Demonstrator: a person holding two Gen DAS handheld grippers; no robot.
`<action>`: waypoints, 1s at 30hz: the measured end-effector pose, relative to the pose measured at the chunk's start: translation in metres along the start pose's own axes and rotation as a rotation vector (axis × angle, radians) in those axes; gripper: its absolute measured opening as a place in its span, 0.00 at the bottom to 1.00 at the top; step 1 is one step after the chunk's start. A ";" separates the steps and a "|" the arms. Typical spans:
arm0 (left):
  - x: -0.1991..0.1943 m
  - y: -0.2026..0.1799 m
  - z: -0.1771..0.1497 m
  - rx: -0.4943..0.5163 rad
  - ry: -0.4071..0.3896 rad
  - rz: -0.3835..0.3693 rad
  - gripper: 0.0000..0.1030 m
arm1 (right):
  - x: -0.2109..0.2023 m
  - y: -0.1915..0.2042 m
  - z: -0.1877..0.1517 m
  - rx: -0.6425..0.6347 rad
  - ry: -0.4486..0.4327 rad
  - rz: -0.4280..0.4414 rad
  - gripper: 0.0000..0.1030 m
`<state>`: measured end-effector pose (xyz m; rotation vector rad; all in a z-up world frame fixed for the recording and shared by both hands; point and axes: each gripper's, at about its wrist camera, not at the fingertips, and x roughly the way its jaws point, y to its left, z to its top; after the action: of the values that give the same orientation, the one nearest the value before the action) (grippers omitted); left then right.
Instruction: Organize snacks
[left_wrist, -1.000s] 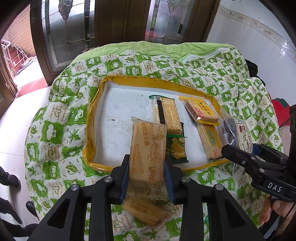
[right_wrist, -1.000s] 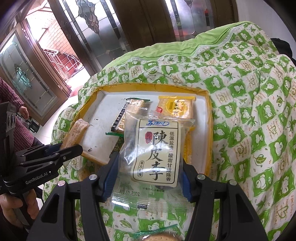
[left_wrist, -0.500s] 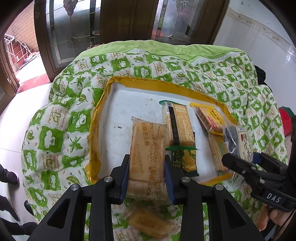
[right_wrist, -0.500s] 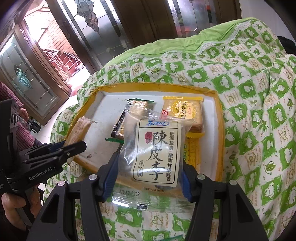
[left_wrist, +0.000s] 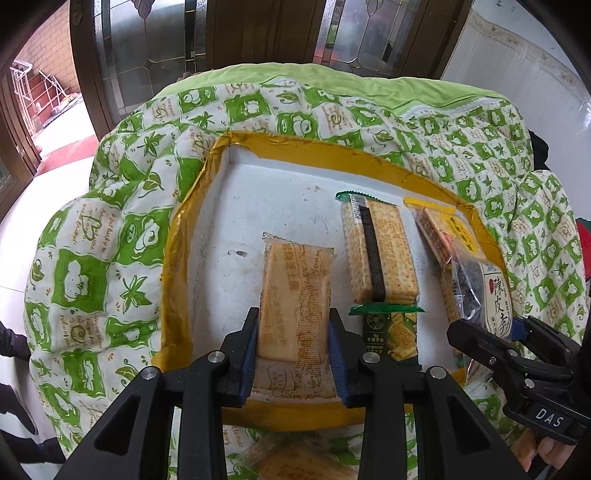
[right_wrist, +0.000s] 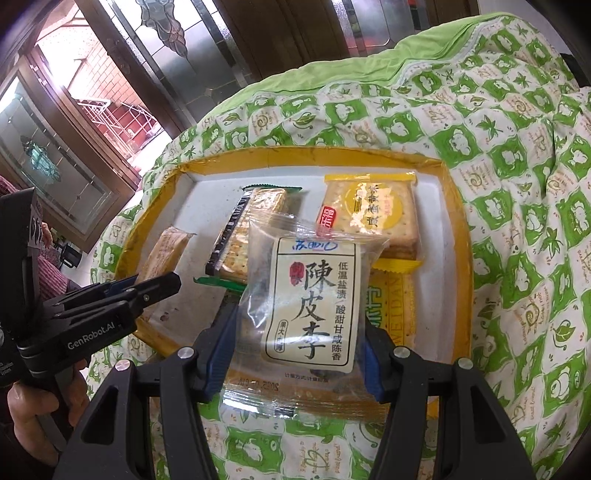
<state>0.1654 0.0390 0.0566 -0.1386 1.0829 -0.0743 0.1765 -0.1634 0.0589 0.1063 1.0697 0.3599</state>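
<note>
We list a tray (left_wrist: 192, 229) with a yellow rim, white inside, lying on a green-and-white quilt (left_wrist: 110, 229).

Already in the tray: a cracker pack (left_wrist: 380, 251) with a dark band at centre right of the left view, a green pack (left_wrist: 391, 332) below it, and two yellow packs (right_wrist: 369, 210) at upper right of the right view.

In hand: our left tongs (left_wrist: 293, 349) pinch a tan biscuit pack (left_wrist: 295, 291) by its sides, held over the tray's bare left half, centre of frame. Our right tongs (right_wrist: 297, 354) pinch a clear plum bag (right_wrist: 310, 295) with a white label, over the tray's right part.

Left to do, we judge: both held items are not yet set down, and one more pack (left_wrist: 295, 461) lies on the quilt outside the tray, at the bottom edge.
</note>
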 end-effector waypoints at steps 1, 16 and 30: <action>0.001 0.000 0.000 0.003 -0.002 0.003 0.34 | 0.001 0.001 0.000 -0.003 0.000 -0.002 0.57; 0.011 -0.008 0.003 0.021 0.004 0.001 0.34 | 0.011 0.010 0.002 -0.035 0.003 -0.022 0.57; 0.016 -0.010 0.000 0.038 -0.002 0.023 0.34 | 0.021 0.017 0.003 -0.102 -0.014 -0.078 0.57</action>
<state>0.1733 0.0272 0.0440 -0.0920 1.0799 -0.0734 0.1835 -0.1403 0.0471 -0.0237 1.0366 0.3418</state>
